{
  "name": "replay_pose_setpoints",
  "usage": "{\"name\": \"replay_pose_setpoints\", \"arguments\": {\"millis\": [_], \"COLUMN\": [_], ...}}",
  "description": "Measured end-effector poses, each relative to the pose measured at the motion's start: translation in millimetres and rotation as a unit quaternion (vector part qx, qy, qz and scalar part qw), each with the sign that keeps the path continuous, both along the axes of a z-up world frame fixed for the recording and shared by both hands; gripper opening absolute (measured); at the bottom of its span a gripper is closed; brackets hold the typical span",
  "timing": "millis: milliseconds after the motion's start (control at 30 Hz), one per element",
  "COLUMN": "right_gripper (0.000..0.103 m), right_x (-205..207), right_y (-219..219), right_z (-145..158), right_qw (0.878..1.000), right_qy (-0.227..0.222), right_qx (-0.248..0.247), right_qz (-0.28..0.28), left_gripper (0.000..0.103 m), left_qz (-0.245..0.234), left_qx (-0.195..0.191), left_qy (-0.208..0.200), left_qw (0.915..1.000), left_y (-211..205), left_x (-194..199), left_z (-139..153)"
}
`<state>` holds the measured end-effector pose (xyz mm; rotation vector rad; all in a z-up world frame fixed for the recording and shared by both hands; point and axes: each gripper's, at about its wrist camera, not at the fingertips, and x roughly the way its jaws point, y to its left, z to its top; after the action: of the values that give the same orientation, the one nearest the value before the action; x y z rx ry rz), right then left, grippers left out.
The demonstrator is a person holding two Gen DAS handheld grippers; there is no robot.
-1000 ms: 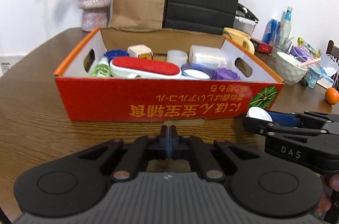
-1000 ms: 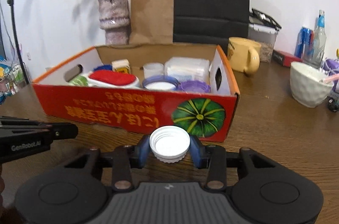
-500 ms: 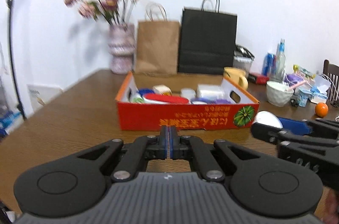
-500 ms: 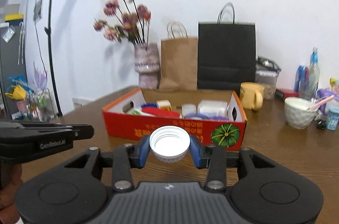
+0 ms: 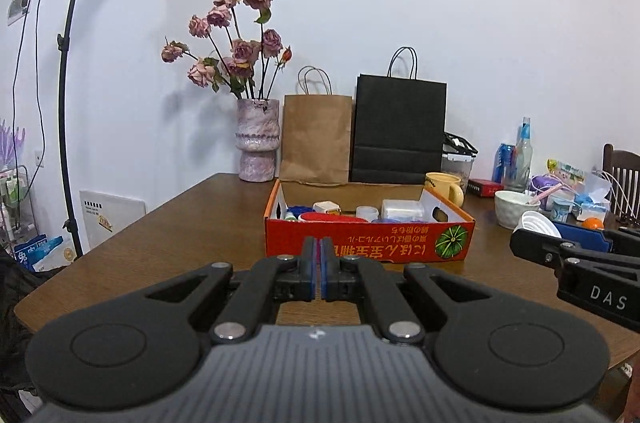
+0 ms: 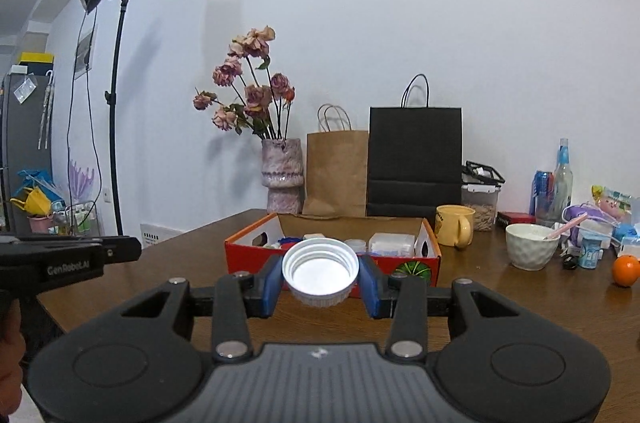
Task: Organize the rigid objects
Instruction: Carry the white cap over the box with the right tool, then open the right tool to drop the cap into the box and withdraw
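White plastic lid [image 6: 320,277], ridged around its rim and turned with its hollow side toward the camera, sits low in the middle of the right wrist view, clamped between the blue pads [image 6: 271,285] of the right gripper [image 6: 320,283], whose jaws stand partly apart to the lid's width and press on its two sides. That gripper points nearly level, a little downward, above the near part of the brown wooden table [image 6: 520,303]. In the left wrist view the same lid [image 5: 538,225] shows at the right edge, at the tip of the right gripper [image 5: 560,243]. Left gripper [image 5: 319,273] fills the bottom of its own view, jaws pressed together with nothing between them, also aimed almost level at the red cardboard box [image 5: 368,243] in the middle of the frame. The box lies on the table beyond both grippers, well apart from them, with small containers inside. Behind it stand a vase of dried roses [image 5: 258,143], a brown paper bag [image 5: 316,139] and a black paper bag [image 5: 400,131]; a yellow mug [image 6: 454,225] and a white bowl [image 6: 530,247] are to its right.
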<state>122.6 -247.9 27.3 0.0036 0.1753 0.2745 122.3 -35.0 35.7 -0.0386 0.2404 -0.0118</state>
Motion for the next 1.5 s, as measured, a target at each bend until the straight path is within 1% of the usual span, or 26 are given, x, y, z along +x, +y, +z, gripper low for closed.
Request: {"name": "replay_pose_setpoints", "arguments": {"millis": [200,333,500,633,733,867,933,967,1000,1067,1167,1267,1333,1400,1500], "right_gripper": [0.04,0.04,0.04,0.04,0.04,0.04,0.04,0.04,0.04,0.04,0.04,0.04,0.04,0.04,0.04], "right_x": [4.7,16.4,42.8,71.1,104.9,172.5,208.6,230.7,247.2,281.8,329.3,364.0,378.7,385.0,391.0], "right_y": [1.2,-1.0,-2.4,-1.0,-2.7,-12.8,-16.6,-18.8,-20.2,-22.8,-25.9,-23.8,-21.5,-20.3,-17.8], "right_z": [-3.1,-9.9,-15.7,-6.5,5.7,21.9,24.4,24.2,22.6,16.2,3.3,-11.7,-21.6,-30.7,-42.2], "right_qw": [1.0,1.0,0.999,0.999,0.999,0.996,0.994,0.992,0.99,0.985,0.977,0.967,0.96,0.956,0.951], "right_qy": [0.006,0.019,0.035,0.037,0.046,0.085,0.104,0.12,0.134,0.168,0.209,0.249,0.271,0.282,0.295], "right_qx": [0.0,0.006,0.011,-0.001,-0.01,0.005,0.007,0.004,0.0,-0.014,-0.035,-0.055,-0.068,-0.083,-0.095], "right_qz": [0.002,0.003,0.004,0.016,0.022,0.037,0.033,0.032,0.032,0.028,0.021,0.021,0.019,0.013,0.015], "left_gripper": [0.003,0.003,0.003,0.003,0.003,0.003,0.003,0.003,0.003,0.003,0.003,0.003,0.003,0.005,0.006], "left_qz": [-0.002,0.0,0.005,0.003,0.001,-0.022,-0.023,-0.015,-0.006,-0.003,-0.015,-0.023,-0.032,-0.052,-0.051], "left_qx": [-0.002,-0.001,-0.001,-0.014,-0.009,-0.007,-0.01,-0.009,-0.007,-0.012,-0.014,-0.012,-0.013,-0.005,0.017], "left_qy": [0.006,0.022,0.037,0.049,0.045,0.036,0.042,0.046,0.052,0.071,0.112,0.148,0.173,0.201,0.217], "left_qw": [1.0,0.9998,0.9993,0.9987,0.999,0.9991,0.9988,0.9988,0.9986,0.9974,0.9935,0.9886,0.9843,0.9783,0.9748], "left_y": [1.4,2.6,5.2,10.8,12.7,13.4,13.9,15.0,16.7,20.7,23.2,22.5,21.3,16.9,9.8], "left_x": [4.6,16.1,37.3,66.2,96.3,150.3,180.2,198.9,214.7,244.6,288.8,325.6,341.2,353.0,362.3], "left_z": [-3.3,-9.5,-13.9,-6.7,6.3,29.2,34.2,35.0,34.2,30.0,18.3,2.4,-8.4,-20.4,-35.6]}}
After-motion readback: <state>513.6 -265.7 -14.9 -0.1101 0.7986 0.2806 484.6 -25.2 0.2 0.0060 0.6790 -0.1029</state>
